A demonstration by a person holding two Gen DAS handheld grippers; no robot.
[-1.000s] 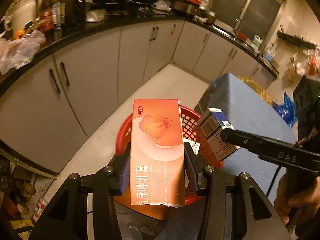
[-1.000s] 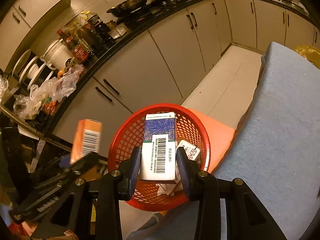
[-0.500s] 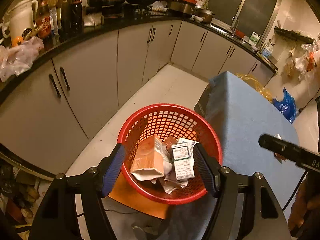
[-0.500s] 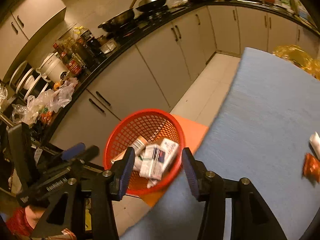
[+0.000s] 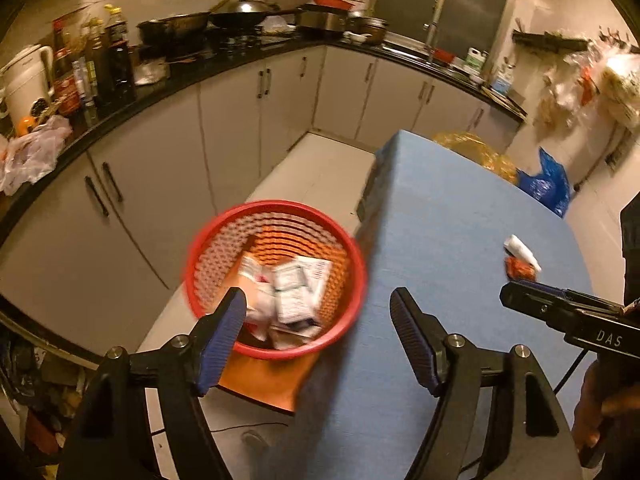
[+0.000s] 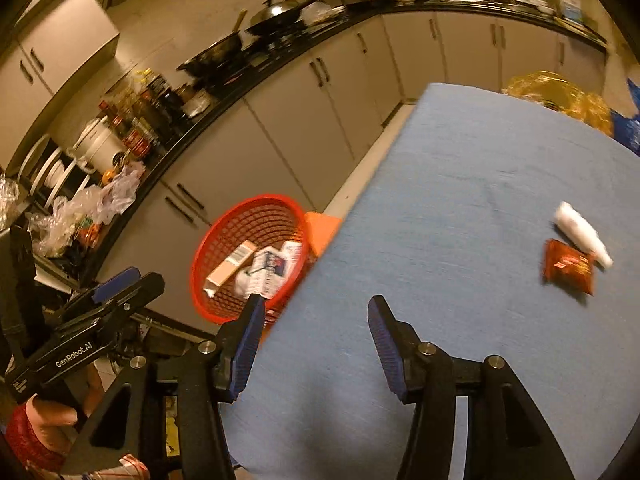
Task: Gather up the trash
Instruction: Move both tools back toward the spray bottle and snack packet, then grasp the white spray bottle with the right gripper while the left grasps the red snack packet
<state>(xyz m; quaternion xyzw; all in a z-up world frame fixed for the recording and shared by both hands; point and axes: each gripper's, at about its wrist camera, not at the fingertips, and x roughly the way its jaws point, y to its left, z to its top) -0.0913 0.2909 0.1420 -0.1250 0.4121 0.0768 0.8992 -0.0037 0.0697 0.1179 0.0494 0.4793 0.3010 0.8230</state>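
Left gripper (image 5: 318, 312): your jaws are opening, nothing between them.
Right gripper (image 6: 314, 322): your jaws are opening, nothing between them.
Red basket (image 5: 352, 256): holds boxes, beside the table (image 6: 460, 208) edge.

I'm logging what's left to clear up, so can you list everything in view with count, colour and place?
Basket: one, red mesh, on the floor beside the table's edge.
Boxes and papers: several, orange and white, inside the basket.
Table: one, blue cloth top.
Snack packet: one, red-orange, on the table.
White tube: one, touching the packet's far side.
Yellow bag: one, beyond the table's far end.
Counter: black, with pans, bottles, a kettle.
Left gripper: jaws opening, nothing between them.
Right gripper: jaws opening, nothing between them.
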